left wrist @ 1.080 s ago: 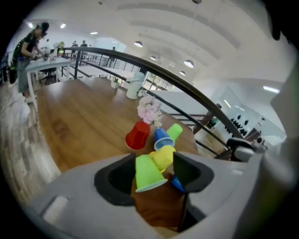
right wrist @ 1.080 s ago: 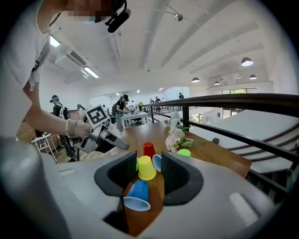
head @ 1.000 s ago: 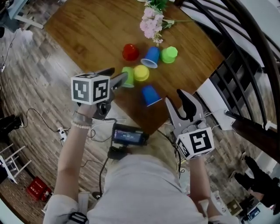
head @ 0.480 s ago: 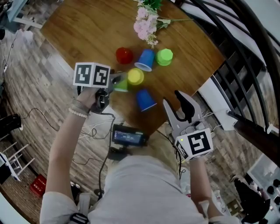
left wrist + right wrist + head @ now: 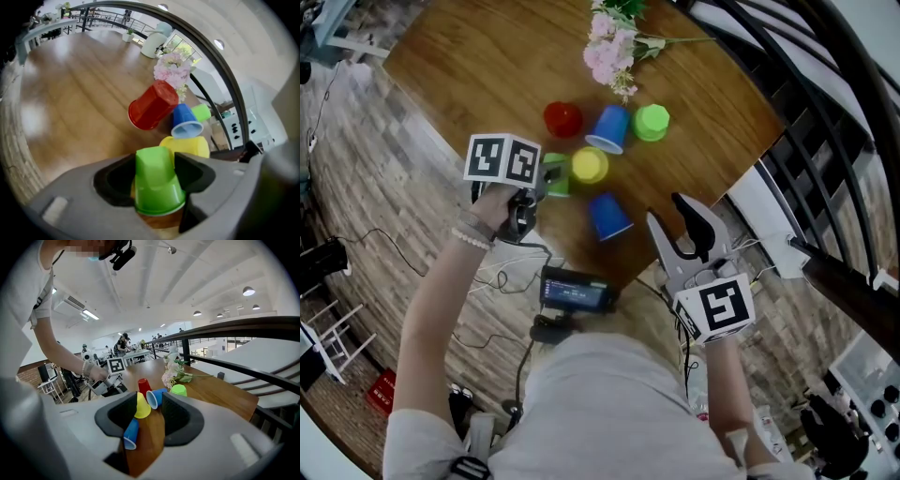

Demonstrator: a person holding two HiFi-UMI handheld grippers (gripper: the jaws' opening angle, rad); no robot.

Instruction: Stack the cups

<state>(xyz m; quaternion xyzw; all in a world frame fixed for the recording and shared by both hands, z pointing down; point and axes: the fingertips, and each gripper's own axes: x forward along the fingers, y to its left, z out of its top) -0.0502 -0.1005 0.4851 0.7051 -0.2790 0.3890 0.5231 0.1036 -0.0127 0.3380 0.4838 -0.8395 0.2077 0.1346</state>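
Green cup (image 5: 157, 180) lies on the wooden table (image 5: 487, 66), between the wide jaws of my left gripper (image 5: 157, 164), not clamped. Yellow cup (image 5: 589, 165) sits just beside it, crowding one jaw. Red cup (image 5: 563, 119) and flowers (image 5: 611, 56) lie beyond. Right gripper (image 5: 684, 220) hangs half open, empty. A second ago my left jaws stood short of the cup.
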